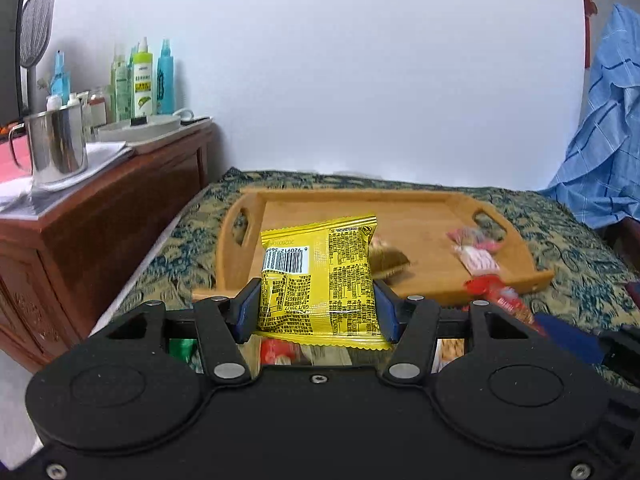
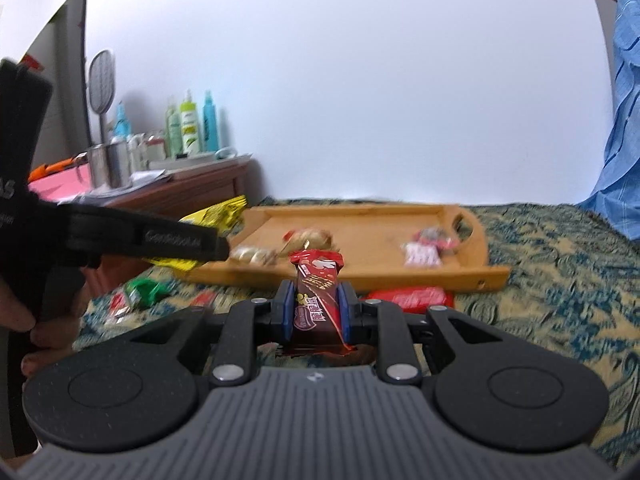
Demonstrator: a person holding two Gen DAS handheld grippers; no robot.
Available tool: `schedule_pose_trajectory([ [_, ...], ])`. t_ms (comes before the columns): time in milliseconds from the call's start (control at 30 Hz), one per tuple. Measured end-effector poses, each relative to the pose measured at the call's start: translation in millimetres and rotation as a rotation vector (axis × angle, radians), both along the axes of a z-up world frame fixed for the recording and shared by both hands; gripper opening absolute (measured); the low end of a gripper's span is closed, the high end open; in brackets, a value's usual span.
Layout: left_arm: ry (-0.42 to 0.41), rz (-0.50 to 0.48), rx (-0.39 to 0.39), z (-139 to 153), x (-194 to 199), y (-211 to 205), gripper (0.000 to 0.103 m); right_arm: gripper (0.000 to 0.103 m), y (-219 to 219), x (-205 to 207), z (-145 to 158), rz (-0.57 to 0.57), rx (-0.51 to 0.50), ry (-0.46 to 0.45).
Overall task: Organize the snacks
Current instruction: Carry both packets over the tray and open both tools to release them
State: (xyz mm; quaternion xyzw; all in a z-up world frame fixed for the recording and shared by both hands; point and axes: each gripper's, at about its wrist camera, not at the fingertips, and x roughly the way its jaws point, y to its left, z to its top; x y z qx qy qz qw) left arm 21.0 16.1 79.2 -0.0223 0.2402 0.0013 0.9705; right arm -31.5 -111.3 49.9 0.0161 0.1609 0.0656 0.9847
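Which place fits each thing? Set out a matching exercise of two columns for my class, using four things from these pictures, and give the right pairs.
Things:
1. yellow packet
2. dark red bar
3. pink-and-white sweet
4. green wrapper

Places:
A. on the patterned cloth
B. in the right gripper
C. in the wooden tray
D. in the left gripper

Pairs: 1-D, 2-B, 3-C, 4-A

The yellow snack packet (image 1: 318,280) carries an upside-down barcode with digits reading 920912 at its 10 o'clock corner. Its other print is too small to read.
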Motion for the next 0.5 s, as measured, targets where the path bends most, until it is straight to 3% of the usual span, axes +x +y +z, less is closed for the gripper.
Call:
schedule_pose_trajectory([
  [333,-0.029,0.033,-0.020,39.5,53.2,10.2,0.055,0.026,-27.8,56.0,26.9,-0.050,0.044,-0.053],
  [500,-0.030,0.047,0.010,45.4,90.8,11.6,0.055,0.026,-41.3,92.6,33.4,-0.078,0.062,-0.045],
])
